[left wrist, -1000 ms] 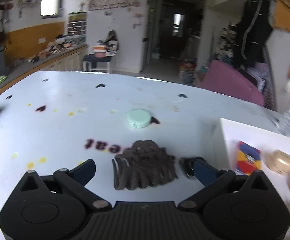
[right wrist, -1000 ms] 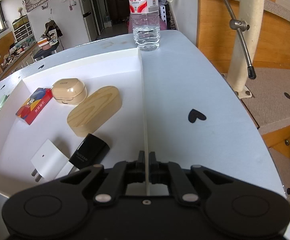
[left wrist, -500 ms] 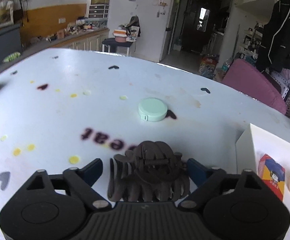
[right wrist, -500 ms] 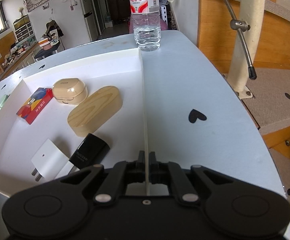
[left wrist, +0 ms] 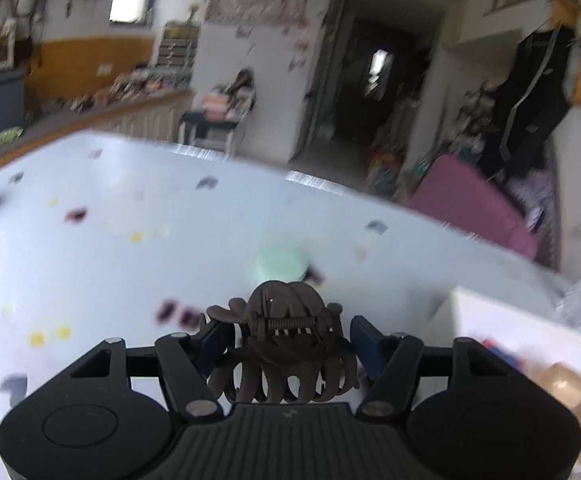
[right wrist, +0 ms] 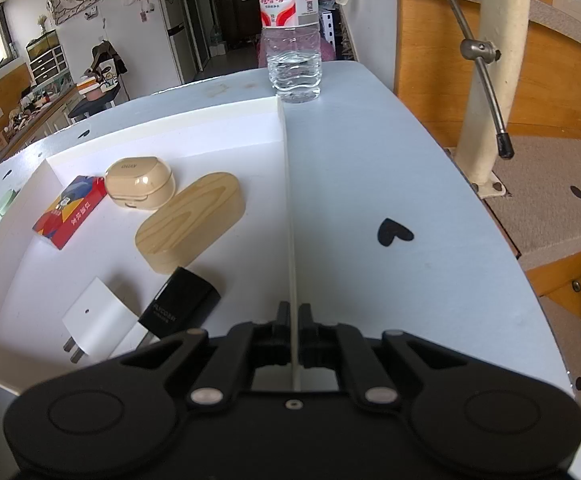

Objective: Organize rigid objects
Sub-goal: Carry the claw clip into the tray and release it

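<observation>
My left gripper [left wrist: 290, 338] is shut on a brown claw hair clip [left wrist: 286, 344] and holds it above the pale blue table [left wrist: 90, 240]. A mint round case [left wrist: 280, 264] lies on the table just beyond. My right gripper [right wrist: 293, 320] is shut on the right wall [right wrist: 288, 200] of a white tray. In the tray lie a red card box [right wrist: 70, 210], a beige earbud case [right wrist: 140, 182], a wooden oval case [right wrist: 192, 214], a black charger [right wrist: 180, 306] and a white charger [right wrist: 98, 322]. The tray's corner [left wrist: 502, 316] shows at the right of the left wrist view.
A water bottle [right wrist: 292, 36] stands on the table behind the tray. A white post with a metal rod [right wrist: 486, 64] stands off the table's right edge. The table's far edge [left wrist: 314, 180] faces a pink seat [left wrist: 470, 208].
My left gripper closed on the hair clip and lifted it off the table, with the view tilting up and blurring. The right gripper and tray have not moved.
</observation>
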`<state>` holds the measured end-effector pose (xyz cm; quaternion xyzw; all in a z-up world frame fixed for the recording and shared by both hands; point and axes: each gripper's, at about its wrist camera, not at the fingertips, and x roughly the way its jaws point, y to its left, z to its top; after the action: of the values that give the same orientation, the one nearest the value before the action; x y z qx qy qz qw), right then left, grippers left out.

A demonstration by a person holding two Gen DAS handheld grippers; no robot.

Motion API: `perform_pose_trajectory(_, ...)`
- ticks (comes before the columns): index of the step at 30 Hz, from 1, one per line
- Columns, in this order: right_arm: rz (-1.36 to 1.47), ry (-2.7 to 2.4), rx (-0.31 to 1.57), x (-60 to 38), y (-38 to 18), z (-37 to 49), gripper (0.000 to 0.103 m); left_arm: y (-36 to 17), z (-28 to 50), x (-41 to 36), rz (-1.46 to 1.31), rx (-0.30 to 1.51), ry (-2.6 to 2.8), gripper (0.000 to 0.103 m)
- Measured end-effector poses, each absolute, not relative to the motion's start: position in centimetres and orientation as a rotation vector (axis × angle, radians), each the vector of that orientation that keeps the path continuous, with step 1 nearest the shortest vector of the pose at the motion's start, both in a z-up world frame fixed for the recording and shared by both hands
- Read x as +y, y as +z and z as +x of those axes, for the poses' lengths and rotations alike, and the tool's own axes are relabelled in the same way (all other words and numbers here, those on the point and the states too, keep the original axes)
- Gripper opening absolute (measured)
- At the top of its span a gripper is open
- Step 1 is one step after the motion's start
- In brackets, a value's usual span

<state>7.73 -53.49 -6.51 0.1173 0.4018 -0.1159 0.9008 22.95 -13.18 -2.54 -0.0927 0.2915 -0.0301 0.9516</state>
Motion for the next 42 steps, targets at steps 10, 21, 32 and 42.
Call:
perform_pose_trajectory(10, 0.244, -0.241, 0.830, -53.5, -6.5, 7.7, 0.004, 1.2, 19.2, -20.8, -0.110, 0.591, -0.459, 0.067)
perform_pose_trajectory(21, 0.244, -0.243, 0.831, -53.4, -6.5, 7.7, 0.004, -0.8, 18.3, -31.6, 0.136, 0.646, -0.698, 0.067)
perform_pose_trajectory(32, 0.244, -0.242, 0.829, -53.4, -6.5, 7.7, 0.004, -4.5, 20.9, -35.0, 0.271, 0.720, -0.706, 0.067)
perform_pose_trajectory(42, 0.245, -0.240, 0.828, -53.3, -6.5, 7.6, 0.004, -5.8, 21.3, -35.5, 0.294, 0.715, -0.757, 0.067)
